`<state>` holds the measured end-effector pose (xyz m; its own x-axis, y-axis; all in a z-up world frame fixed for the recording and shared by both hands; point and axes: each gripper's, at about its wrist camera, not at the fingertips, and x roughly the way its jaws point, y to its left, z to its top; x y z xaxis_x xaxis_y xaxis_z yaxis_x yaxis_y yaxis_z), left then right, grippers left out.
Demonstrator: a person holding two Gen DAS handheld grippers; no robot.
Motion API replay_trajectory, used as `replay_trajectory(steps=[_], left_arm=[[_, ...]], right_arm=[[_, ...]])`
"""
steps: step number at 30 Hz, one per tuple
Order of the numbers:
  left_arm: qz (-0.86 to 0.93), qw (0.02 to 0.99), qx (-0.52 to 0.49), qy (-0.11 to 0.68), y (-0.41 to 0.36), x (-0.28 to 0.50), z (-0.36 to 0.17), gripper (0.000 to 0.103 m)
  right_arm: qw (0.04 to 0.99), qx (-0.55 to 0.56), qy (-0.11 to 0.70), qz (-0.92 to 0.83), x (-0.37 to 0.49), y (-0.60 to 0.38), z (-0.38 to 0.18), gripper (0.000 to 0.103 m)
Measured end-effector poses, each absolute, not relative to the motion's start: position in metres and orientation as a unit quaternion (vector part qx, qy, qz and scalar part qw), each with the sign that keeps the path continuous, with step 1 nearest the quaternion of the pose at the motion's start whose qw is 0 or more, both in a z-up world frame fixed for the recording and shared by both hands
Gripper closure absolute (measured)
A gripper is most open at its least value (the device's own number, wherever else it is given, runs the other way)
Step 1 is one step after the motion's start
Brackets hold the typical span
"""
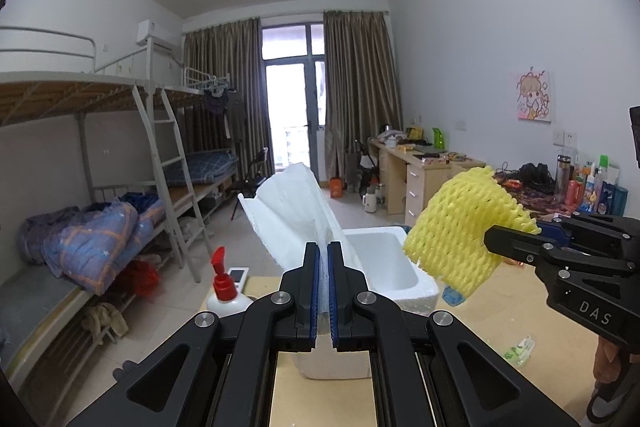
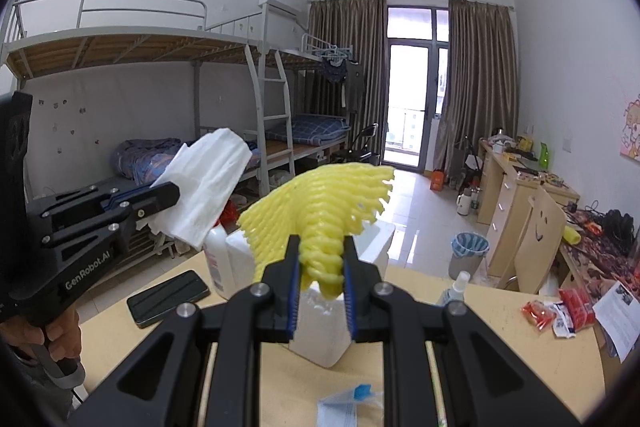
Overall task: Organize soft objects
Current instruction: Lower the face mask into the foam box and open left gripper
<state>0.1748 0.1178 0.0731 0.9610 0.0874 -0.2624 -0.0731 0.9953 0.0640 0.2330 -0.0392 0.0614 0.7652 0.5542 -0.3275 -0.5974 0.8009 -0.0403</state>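
My left gripper (image 1: 323,255) is shut on a white soft sheet (image 1: 292,211) that sticks up above the white foam box (image 1: 390,267); the same gripper (image 2: 170,193) and white sheet (image 2: 204,183) show at the left of the right wrist view. My right gripper (image 2: 322,259) is shut on a yellow foam net (image 2: 320,211), held above the foam box (image 2: 320,319). In the left wrist view the right gripper (image 1: 494,237) holds the yellow net (image 1: 460,227) over the box's right side.
On the wooden table (image 2: 460,339) are a black phone (image 2: 168,297), a lotion bottle (image 1: 226,291), a face mask (image 2: 348,407), a small spray bottle (image 2: 454,291) and red snack packets (image 2: 556,311). Bunk beds (image 1: 100,187) stand left, desks (image 1: 420,171) right.
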Motion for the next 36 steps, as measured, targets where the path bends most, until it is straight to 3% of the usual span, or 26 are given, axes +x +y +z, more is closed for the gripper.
replay_trajectory(steps=[23,36], left_arm=[[0.035,0.986,0.016,0.162,0.141,0.247,0.068,0.099],[-0.03,0.98,0.005,0.197,0.117,0.276,0.058,0.099]], right_arm=[[0.931,-0.068,0.176,0.311,0.296,-0.013,0.053,0.081],[0.942,-0.061,0.183,0.275,0.301,-0.038,0.058,0.081]])
